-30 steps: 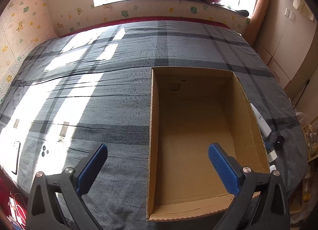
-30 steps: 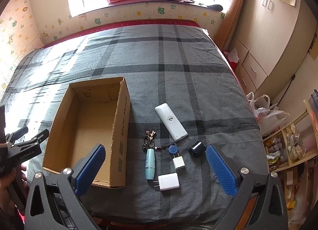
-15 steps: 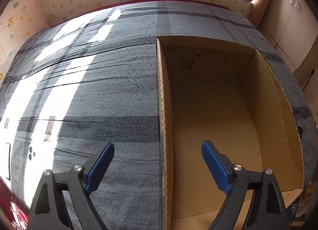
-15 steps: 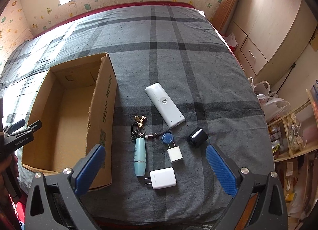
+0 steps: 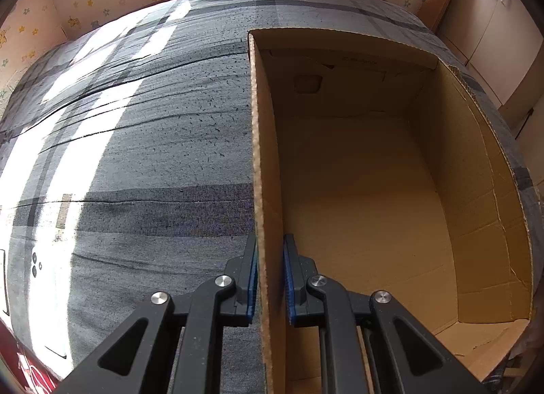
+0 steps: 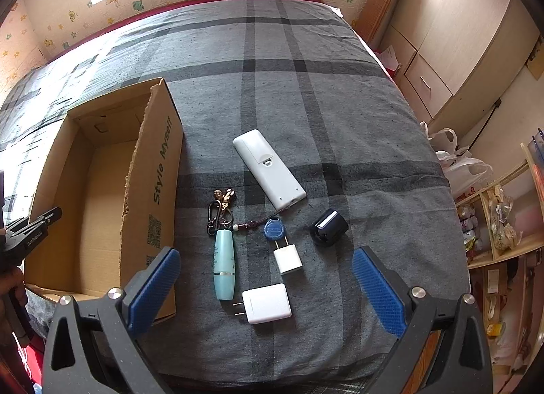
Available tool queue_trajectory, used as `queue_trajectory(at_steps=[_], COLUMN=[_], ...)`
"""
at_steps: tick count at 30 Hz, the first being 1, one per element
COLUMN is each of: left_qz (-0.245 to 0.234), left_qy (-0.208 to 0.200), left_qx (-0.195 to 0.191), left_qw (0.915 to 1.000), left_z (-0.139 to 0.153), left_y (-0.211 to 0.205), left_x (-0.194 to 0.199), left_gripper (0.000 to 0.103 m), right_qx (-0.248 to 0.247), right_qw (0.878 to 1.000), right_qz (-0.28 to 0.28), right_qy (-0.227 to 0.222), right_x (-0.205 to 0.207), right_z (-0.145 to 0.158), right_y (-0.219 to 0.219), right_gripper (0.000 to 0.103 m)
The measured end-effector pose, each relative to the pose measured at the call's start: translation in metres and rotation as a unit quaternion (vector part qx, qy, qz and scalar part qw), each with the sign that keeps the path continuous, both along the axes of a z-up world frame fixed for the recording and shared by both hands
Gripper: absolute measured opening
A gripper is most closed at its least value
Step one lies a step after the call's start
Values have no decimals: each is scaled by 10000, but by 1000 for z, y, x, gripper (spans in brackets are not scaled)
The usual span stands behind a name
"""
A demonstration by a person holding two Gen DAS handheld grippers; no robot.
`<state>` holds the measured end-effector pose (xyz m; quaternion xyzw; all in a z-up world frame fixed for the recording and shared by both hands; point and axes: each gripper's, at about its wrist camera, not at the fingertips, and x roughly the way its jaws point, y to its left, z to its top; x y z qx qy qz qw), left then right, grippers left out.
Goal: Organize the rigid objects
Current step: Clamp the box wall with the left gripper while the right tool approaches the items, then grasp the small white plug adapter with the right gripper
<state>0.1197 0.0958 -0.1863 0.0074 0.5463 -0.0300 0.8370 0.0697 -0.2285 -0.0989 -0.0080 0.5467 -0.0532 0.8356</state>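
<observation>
An open, empty cardboard box (image 5: 374, 210) lies on the grey plaid bed. My left gripper (image 5: 270, 244) straddles its left wall, its jaws closing with the blue pads pressed on the cardboard. In the right wrist view the box (image 6: 159, 190) is at the left, and the left gripper (image 6: 30, 230) shows at its near corner. Right of the box lie a white remote (image 6: 268, 169), a keyring (image 6: 221, 210), a teal tube (image 6: 224, 264), a blue tag (image 6: 273, 229), a small white plug (image 6: 287, 258), a white charger (image 6: 267, 304) and a black block (image 6: 329, 227). My right gripper (image 6: 263, 258) hovers open above them.
The bed sheet (image 6: 306, 94) runs back to a padded wall under a window. A beige wardrobe (image 6: 459, 53), white plastic bags (image 6: 462, 166) and a cluttered shelf (image 6: 499, 224) stand off the bed's right edge. A white device (image 5: 3, 278) lies at the bed's left edge.
Both grippers have come down toward the bed. The left gripper's jaws went from wide open to clamped on the box's left wall. The right gripper stays open.
</observation>
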Motion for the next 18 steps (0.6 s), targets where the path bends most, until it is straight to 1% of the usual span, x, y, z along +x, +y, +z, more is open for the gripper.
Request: queue_trajectory(at_steps=[7, 11, 13, 18], left_qz=[32, 40, 31, 15], left_qy=[6, -6, -24, -55], left_qx=[-32, -53, -32, 25], left_qw=[10000, 10000, 10000, 10000], left_z=[-1, -1, -1, -2], left_y=[1, 3, 3, 0], left_x=[1, 1, 0, 0], left_gripper=[13, 13, 13, 13], right_qx=[24, -37, 11, 8], right_qw=[9999, 9998, 9997, 9997], right_qz=[-72, 46, 105, 135], right_qy=[-143, -201, -229, -179], right_x=[2, 5, 8, 14], right_z=[-2, -3, -4, -17], right_y=[-9, -15, -19, -29], right_gripper=[103, 103, 103, 103])
